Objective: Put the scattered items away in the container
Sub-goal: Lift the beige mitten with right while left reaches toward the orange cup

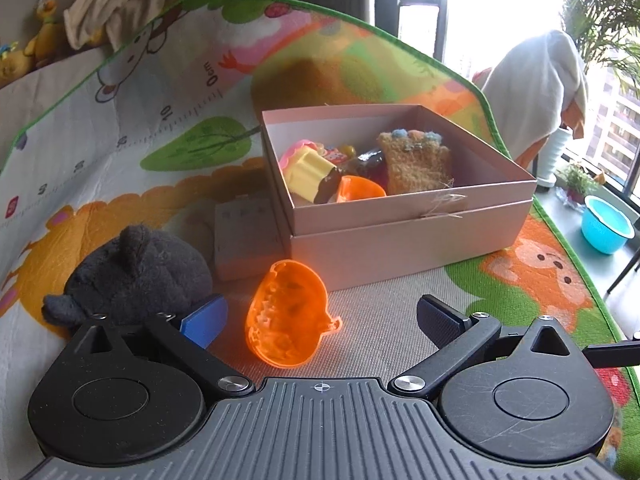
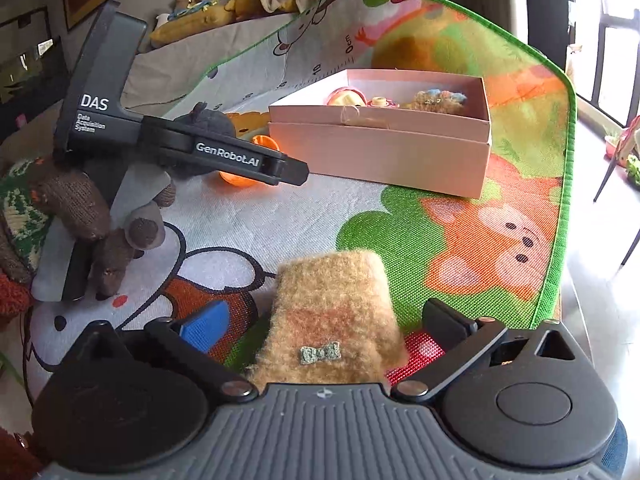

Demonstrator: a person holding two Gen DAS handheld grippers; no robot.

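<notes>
A pink box (image 1: 400,236) sits on the play mat and holds several toys and a tan knitted glove (image 1: 416,160). An orange translucent shell (image 1: 286,314) lies on the mat in front of the box, between the open jaws of my left gripper (image 1: 320,318). A dark grey plush (image 1: 136,276) lies beside the left finger. In the right wrist view, my right gripper (image 2: 324,328) is open around a second tan knitted glove (image 2: 336,320) with a small bow, lying on the mat. The box (image 2: 380,152) stands farther back, and the left gripper's body (image 2: 180,140) reaches in from the left.
A small white box (image 1: 244,236) lies left of the pink box. A gloved hand (image 2: 80,216) holds the left gripper. Soft toys and cloth (image 1: 116,4) sit beyond the mat's far edge. A blue bowl (image 1: 606,224) is on the floor at right.
</notes>
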